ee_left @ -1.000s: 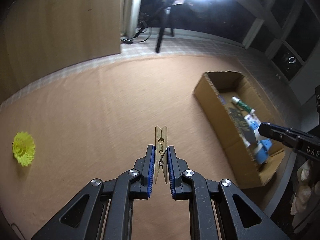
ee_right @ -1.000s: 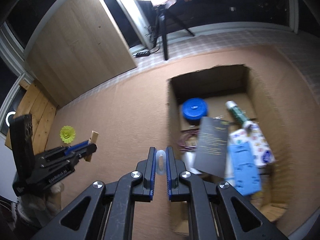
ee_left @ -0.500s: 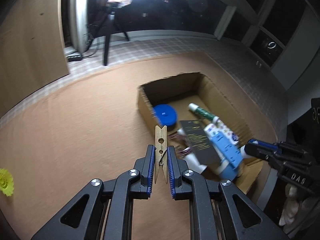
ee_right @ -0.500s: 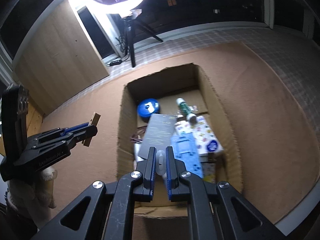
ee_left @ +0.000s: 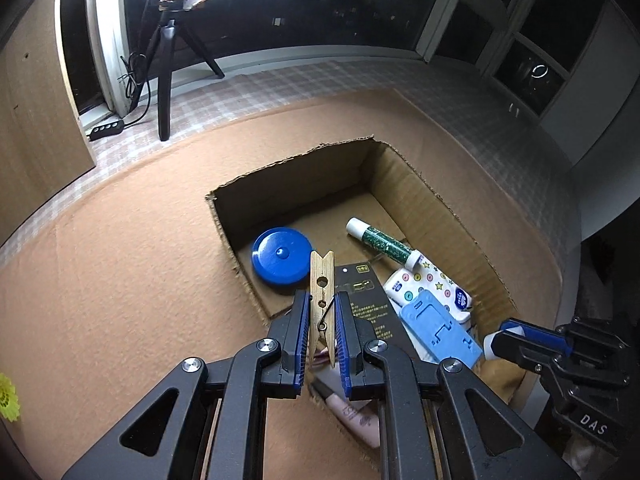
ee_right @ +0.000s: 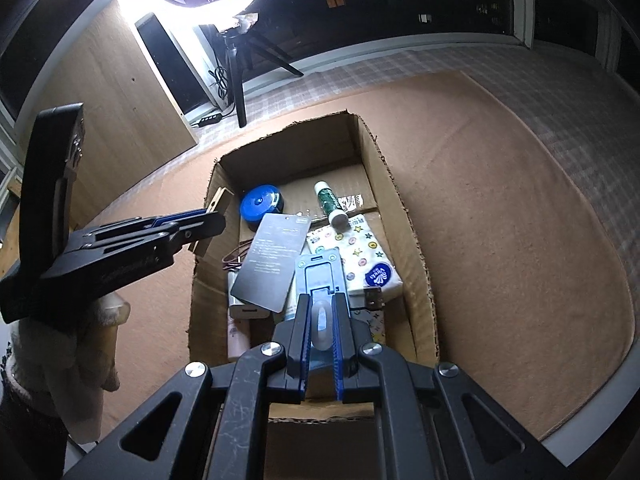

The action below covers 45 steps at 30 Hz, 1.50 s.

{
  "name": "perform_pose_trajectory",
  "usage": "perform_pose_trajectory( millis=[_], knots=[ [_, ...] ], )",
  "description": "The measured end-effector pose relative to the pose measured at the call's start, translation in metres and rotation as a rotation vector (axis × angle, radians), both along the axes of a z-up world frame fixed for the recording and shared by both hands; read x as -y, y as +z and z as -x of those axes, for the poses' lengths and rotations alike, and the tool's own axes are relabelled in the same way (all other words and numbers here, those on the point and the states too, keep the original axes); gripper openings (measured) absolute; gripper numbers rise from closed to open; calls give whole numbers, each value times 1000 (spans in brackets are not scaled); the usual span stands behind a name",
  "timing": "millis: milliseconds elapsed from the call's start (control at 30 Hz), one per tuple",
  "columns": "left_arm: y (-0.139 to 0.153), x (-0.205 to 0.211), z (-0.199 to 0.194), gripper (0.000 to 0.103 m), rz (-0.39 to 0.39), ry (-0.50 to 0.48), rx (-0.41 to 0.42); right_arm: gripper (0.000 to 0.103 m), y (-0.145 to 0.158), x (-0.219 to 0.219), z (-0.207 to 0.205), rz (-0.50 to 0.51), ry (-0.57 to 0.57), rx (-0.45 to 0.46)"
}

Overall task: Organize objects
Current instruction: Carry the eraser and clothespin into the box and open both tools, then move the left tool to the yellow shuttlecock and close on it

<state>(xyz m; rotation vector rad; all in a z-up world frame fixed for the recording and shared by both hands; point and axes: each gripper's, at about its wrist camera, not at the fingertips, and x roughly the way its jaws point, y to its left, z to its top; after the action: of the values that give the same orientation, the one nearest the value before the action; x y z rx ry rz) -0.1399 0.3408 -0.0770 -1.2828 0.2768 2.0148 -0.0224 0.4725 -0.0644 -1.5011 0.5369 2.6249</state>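
A brown felt-covered desk is seen carrying an open cardboard box, set toward its right edge. Inside the box, a patterned tissue pack is laid against the right wall, with a black card tilted beside it and a blue phone stand overlapping both. A blue round tape measure is placed near the box's far-left corner, and a green glitter tube is laid diagonally beside it.

The left gripper is held above the box's left wall, its jaws clamped on a wooden clothespin pointing forward. The right gripper is held over the box's near end, its jaws closed on a small translucent white object. A yellow ruffled item is left at the desk's left edge.
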Motion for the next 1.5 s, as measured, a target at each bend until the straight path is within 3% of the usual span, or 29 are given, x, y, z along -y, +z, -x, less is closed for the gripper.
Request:
perform_pose_trajectory(
  millis=[200,233,267,333,367,433,567,933,1233,1500],
  knots=[
    [-5,-11,-1,13,15,-31,1,16,-2,-4,-1,-1,-1,6],
    [-5,-12,-1,18,16,-33,2,18,-2,-4,-2,-4,-2,3],
    [-6,-13,-1,24,18,-34,4,19,-1,-4,-2,-9,-3,1],
    [-6,-13,0,63,12,-30,10,30,0,-4,-2,-8,1,-4],
    [-5,-13,0,67,4,-24,7,35,1,-3,-2,-12,5,-4],
    [-3,-11,0,67,-2,-22,4,52,2,0,-1,-26,18,-4],
    [-2,-7,2,67,-1,-15,-2,52,4,6,-3,-53,32,-9],
    [4,15,2,67,-18,11,-7,53,8,6,0,14,7,-16],
    [18,64,4,67,-21,66,-36,53,18,35,9,7,46,-36],
    [23,137,17,68,-9,170,-41,53,20,74,24,13,111,-40]
  ],
)
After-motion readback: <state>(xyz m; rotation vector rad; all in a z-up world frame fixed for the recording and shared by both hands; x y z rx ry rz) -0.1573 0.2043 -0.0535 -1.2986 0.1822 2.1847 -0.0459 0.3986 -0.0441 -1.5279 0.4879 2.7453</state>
